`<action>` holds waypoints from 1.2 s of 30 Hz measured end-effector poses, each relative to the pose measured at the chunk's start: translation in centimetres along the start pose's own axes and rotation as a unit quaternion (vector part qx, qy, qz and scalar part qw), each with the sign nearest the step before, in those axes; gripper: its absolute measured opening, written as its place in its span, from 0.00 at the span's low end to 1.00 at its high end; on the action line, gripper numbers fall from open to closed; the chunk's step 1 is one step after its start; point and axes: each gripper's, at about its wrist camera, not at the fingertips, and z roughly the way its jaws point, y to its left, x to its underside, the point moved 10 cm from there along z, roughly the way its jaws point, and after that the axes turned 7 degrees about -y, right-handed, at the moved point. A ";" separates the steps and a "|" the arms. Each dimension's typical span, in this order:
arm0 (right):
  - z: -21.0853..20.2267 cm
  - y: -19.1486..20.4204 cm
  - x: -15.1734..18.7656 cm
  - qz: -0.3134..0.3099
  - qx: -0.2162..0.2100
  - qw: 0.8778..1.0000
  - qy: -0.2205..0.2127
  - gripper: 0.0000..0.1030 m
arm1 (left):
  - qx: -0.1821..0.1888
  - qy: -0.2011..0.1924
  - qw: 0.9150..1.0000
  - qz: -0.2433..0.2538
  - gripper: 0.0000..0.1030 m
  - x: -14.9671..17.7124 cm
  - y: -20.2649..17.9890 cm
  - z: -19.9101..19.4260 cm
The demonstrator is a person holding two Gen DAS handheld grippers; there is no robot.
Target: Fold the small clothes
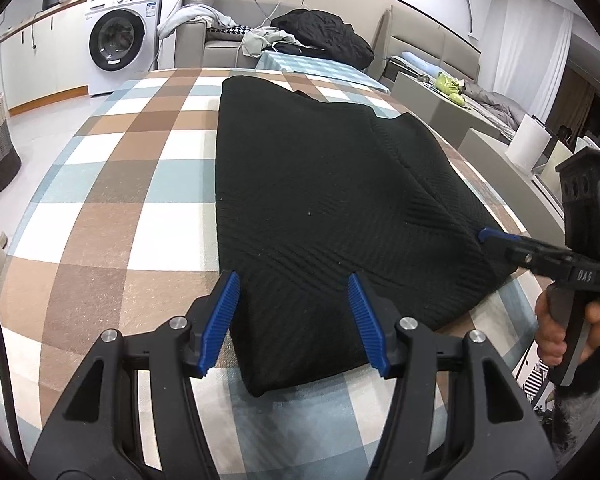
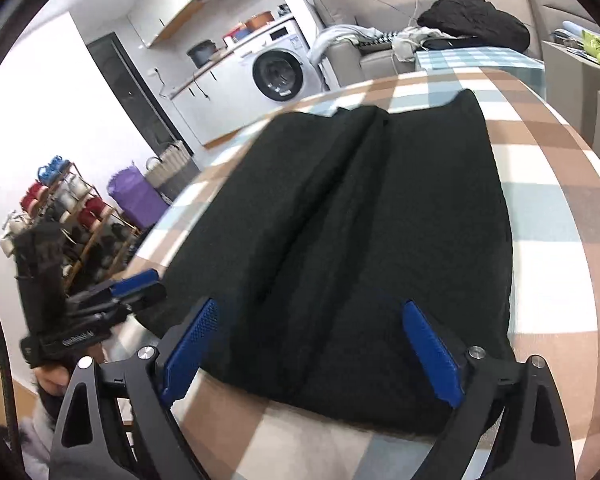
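One black knitted garment (image 1: 324, 200) is laid flat on the checked tabletop (image 1: 132, 184), folded lengthwise into a long panel. Its long axis runs from the near edge away toward the far edge; one fold seam is seen running along that axis in the right wrist view. Two grippers are recorded. The left gripper (image 1: 294, 320) is set over the near left corner, jaws about half open, the cloth lying between them but not visibly pressed. The right gripper (image 2: 312, 350) is set over the near end, jaws spread wide, nothing gripped. One washing machine (image 1: 118, 40) is noted behind.
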 end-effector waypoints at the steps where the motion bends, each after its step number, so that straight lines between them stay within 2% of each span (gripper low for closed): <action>1: 0.1 0.1 0.3 -0.003 0.003 1.000 0.006 0.92 | 0.001 -0.001 1.000 0.002 0.52 0.0 -0.1 0.0; 5: 0.6 0.8 1.0 -0.011 0.005 1.000 0.017 0.99 | 0.003 -0.008 1.000 0.013 0.53 -0.1 -0.5 -0.1; 14: 0.4 0.5 0.9 0.023 -0.011 1.000 0.009 0.99 | 0.010 -0.019 0.999 0.034 0.56 0.4 -1.7 -0.8; 20: 0.5 1.0 1.1 -0.006 0.010 1.000 0.007 1.00 | 0.020 -0.020 0.999 0.046 0.56 0.8 -2.7 -1.3; 22: 0.1 1.4 1.0 -0.004 -0.001 1.000 0.005 1.00 | 0.018 -0.020 0.998 0.053 0.60 1.0 -3.0 -1.5; 24: -0.4 2.2 0.7 0.002 -0.031 1.000 0.000 0.97 | 0.023 -0.022 0.998 0.056 0.65 0.9 -3.4 -1.8; 26: -0.9 2.9 0.4 -0.001 -0.054 0.998 -0.010 0.88 | 0.021 -0.027 0.998 0.058 0.72 0.8 -3.5 -1.9; 29: -0.6 3.2 0.3 -0.002 -0.062 0.998 -0.005 0.83 | 0.024 -0.032 0.997 0.063 0.79 0.8 -3.6 -2.0; 33: 0.8 2.9 0.7 0.022 -0.073 0.997 0.017 0.78 | 0.021 -0.022 0.998 0.063 0.80 1.2 -3.6 -1.4; 36: 1.5 3.0 0.6 0.014 -0.060 0.998 0.018 0.73 | 0.025 -0.016 0.998 0.061 0.80 1.5 -3.6 -1.1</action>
